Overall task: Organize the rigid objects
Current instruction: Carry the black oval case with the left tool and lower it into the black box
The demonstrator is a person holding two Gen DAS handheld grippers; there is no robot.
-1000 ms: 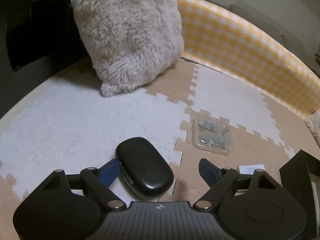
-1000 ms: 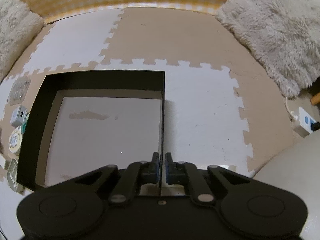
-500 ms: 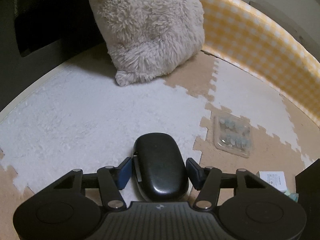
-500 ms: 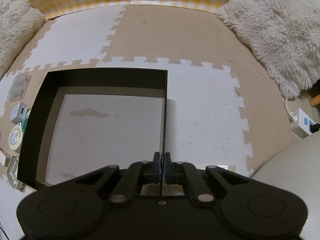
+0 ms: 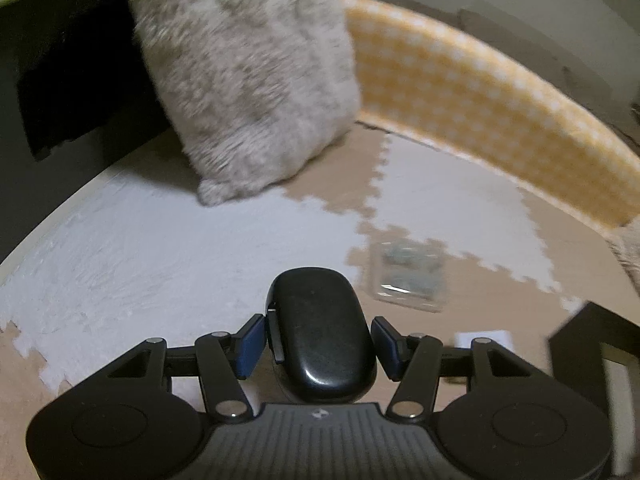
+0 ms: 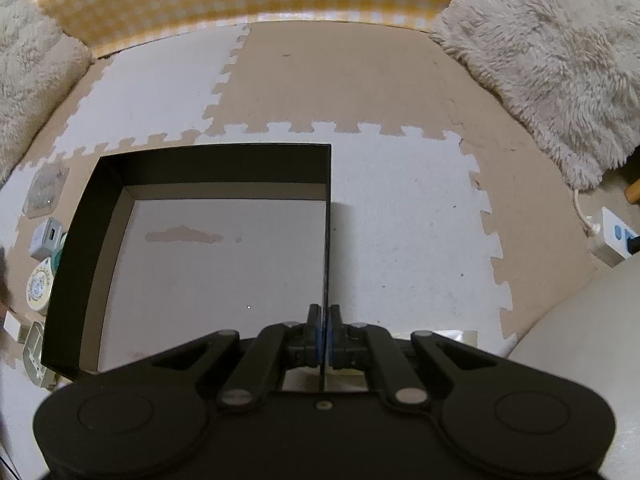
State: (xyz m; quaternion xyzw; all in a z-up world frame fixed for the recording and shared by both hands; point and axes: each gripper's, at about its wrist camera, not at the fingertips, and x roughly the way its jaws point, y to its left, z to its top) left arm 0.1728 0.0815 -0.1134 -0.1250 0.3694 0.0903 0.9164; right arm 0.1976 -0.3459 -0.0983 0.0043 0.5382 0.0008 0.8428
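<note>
A black oval case (image 5: 320, 332) sits between the blue pads of my left gripper (image 5: 320, 340), which is shut on it and holds it just above the foam mat. My right gripper (image 6: 324, 332) is shut on the right wall of an open black box (image 6: 216, 164), whose pale floor is bare. A clear blister pack (image 5: 408, 280) lies on the mat right of the case and shows left of the box in the right wrist view (image 6: 44, 192). A small white cube (image 6: 48, 236) and a round tin (image 6: 40, 284) lie by the box's left wall.
A fluffy beige cushion (image 5: 248, 80) stands at the back left, with a yellow checked bumper (image 5: 500, 92) along the far edge. Another fluffy cushion (image 6: 552, 64) lies at the right. A white power strip (image 6: 612, 236) sits at the far right. The box corner (image 5: 596, 352) shows in the left wrist view.
My left gripper has closed around the black case and lifted it, swinging toward the right. The right gripper has stayed clamped on the box wall.
</note>
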